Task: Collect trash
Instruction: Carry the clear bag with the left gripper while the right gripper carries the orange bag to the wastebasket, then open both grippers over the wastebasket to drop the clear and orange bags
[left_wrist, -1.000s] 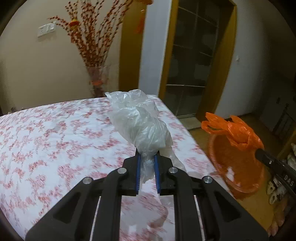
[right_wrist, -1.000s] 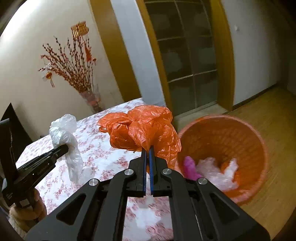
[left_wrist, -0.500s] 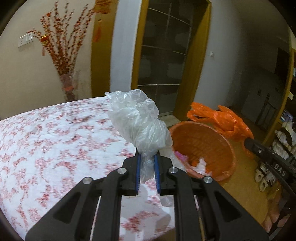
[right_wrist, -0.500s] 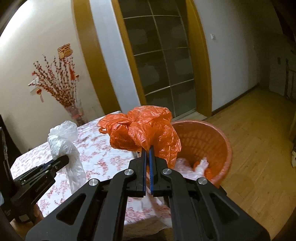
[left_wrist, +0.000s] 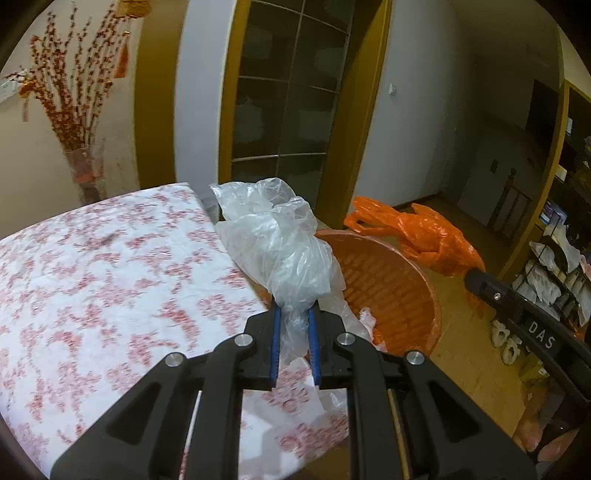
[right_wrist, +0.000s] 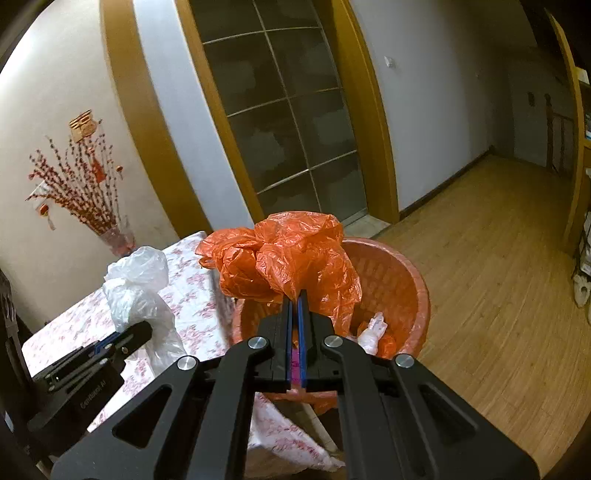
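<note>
Beside the table with its white, red-blossom cloth stands a round orange plastic basket with ribbed, woven-look walls, on the wooden floor; crumpled white scraps lie in its bottom. Above its rim hangs a crinkled orange plastic bag, glossy and bunched, pinched by its neck in the fully closed right gripper. Over the table's edge, the left gripper clamps the twisted neck of a translucent clear plastic bag, puffed and wrinkled, its jaws nearly together.
</note>
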